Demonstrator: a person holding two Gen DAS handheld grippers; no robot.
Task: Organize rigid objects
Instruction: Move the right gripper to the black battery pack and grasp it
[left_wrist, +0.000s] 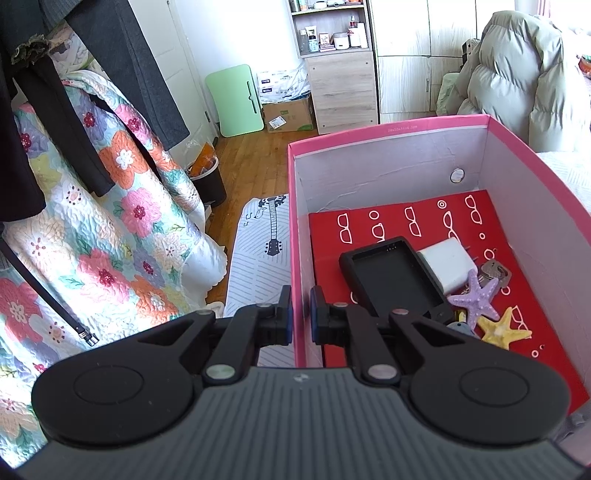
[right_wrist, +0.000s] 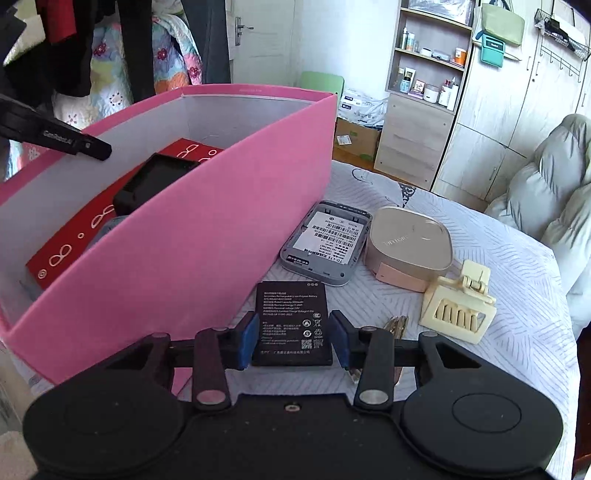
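Observation:
A pink box (left_wrist: 388, 130) stands on the table. My left gripper (left_wrist: 301, 314) is shut on the box's left wall. Inside, on a red card (left_wrist: 406, 221), lie a black case (left_wrist: 391, 275), a white charger (left_wrist: 448, 264), keys (left_wrist: 495, 273), a purple starfish (left_wrist: 476, 299) and a yellow starfish (left_wrist: 504, 330). In the right wrist view my right gripper (right_wrist: 293, 339) is shut on a flat black battery (right_wrist: 291, 321), beside the pink box (right_wrist: 207, 236).
On the patterned tablecloth (right_wrist: 517, 266) lie a grey router without its back cover (right_wrist: 325, 243), a gold and pink case (right_wrist: 410, 245), a cream hair claw (right_wrist: 460, 306) and a gold object (right_wrist: 397, 325) partly hidden behind my right finger. A floral quilt (left_wrist: 110, 221) hangs left.

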